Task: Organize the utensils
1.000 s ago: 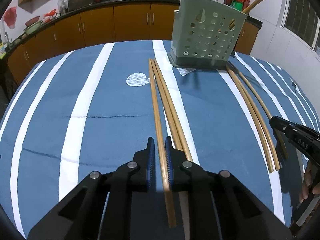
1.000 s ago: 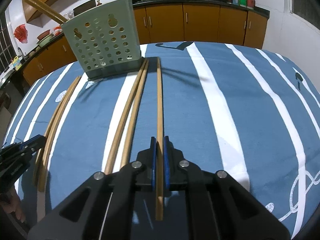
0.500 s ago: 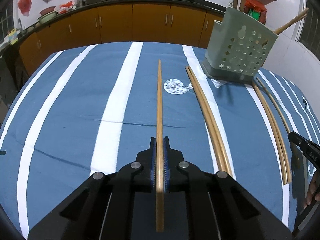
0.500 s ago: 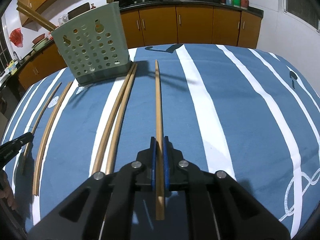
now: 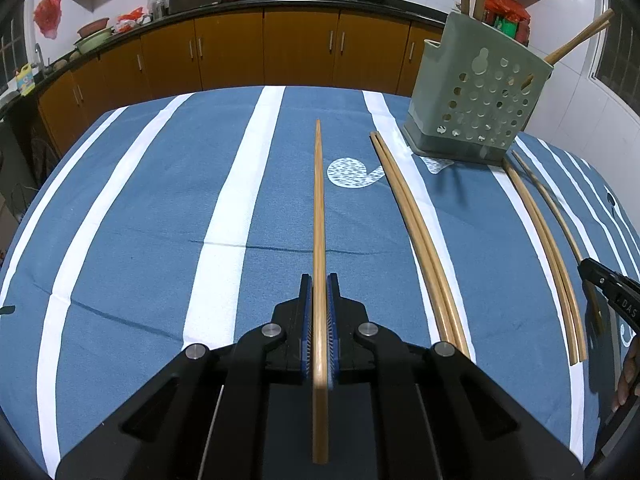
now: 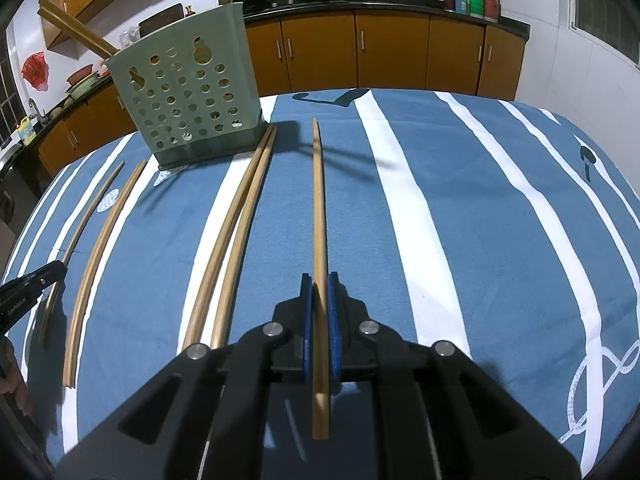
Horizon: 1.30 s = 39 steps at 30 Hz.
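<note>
My left gripper (image 5: 319, 280) is shut on a long bamboo chopstick (image 5: 318, 200) that points straight ahead from between its blue pads. My right gripper (image 6: 319, 280) is likewise shut on another chopstick (image 6: 319, 200), whose raised tip throws a shadow on the cloth. The pale green perforated holder (image 5: 472, 92) stands upright at the far side, with several chopsticks standing in it. One loose pair of chopsticks (image 5: 416, 232) lies right of my left gripper. A second pair (image 6: 236, 232) lies left of my right gripper, its far ends near the holder (image 6: 188, 92).
A blue cloth with white stripes (image 5: 140, 220) covers the round table. At the right edge of the left wrist view the right gripper (image 5: 608, 292) shows; the left gripper (image 6: 28, 292) shows at the right wrist view's left edge. Orange cabinets (image 5: 300, 52) line the back wall.
My left gripper closed on one chopstick of a group of three and swung it left, away from the other two. My right gripper kept its grip and raised its chopstick slightly.
</note>
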Available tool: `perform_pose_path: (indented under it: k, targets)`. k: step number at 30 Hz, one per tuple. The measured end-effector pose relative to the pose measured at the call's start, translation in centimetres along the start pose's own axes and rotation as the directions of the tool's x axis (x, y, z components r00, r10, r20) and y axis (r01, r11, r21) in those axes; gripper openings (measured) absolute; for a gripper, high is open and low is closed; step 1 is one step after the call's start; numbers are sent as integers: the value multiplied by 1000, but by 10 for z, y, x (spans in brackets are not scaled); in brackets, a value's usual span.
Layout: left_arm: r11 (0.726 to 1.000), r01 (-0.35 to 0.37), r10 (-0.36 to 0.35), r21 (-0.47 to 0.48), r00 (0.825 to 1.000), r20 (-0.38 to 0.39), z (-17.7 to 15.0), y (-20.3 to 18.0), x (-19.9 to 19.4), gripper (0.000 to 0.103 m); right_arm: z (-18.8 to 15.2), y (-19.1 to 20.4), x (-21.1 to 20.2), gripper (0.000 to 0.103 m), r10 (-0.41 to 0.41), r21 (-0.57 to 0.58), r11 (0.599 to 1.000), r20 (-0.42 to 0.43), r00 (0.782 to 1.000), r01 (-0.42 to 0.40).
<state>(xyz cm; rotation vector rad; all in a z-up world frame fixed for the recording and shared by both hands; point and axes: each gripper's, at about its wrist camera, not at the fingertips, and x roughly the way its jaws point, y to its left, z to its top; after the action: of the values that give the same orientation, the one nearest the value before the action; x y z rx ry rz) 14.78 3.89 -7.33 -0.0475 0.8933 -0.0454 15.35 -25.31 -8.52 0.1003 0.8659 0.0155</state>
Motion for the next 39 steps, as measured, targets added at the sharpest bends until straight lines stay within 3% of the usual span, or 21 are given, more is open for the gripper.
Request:
perform_pose_path:
  k: [31, 39]
  targets:
    - [1000, -6, 6, 24, 1000, -4, -3, -4, -2, 8, -2, 1, 0, 8, -11, -16, 1000, 2, 1000, 11]
    - [1000, -5, 4, 30, 999, 44, 4, -1, -21, 8, 12, -6, -28, 8, -8, -10, 1000, 92, 996, 9]
